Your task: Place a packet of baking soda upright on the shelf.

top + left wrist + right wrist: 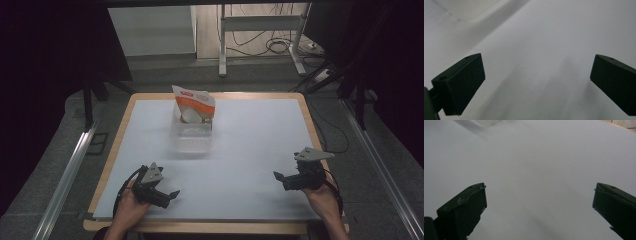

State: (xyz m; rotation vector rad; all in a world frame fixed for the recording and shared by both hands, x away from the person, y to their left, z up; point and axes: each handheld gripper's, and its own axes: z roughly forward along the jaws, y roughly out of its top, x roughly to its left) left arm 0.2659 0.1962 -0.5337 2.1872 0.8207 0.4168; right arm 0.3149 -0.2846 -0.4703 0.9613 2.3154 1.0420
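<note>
A person sits at a table (250, 150) with a white top and a wooden edge. Each hand holds a black gripper.

The left gripper (170, 196) is low over the near left part of the table. In the left gripper view its two jaws stand wide apart, with bare white table between them. They hold nothing.

The right gripper (279, 177) is over the near right part of the table. In the right gripper view its jaws are wide apart too, with nothing between them. On top of it is a grey three-cornered plate (312, 154).

Toward the far side of the table, a bit left of the middle, sits a clear plastic box (191, 139). At the far end of the box stands an orange and white pouch (194, 104), leaning a little. It looks to be inside the box. Something round and white (190, 116) lies just in front of the pouch. The box and pouch are well apart from both grippers.
</note>
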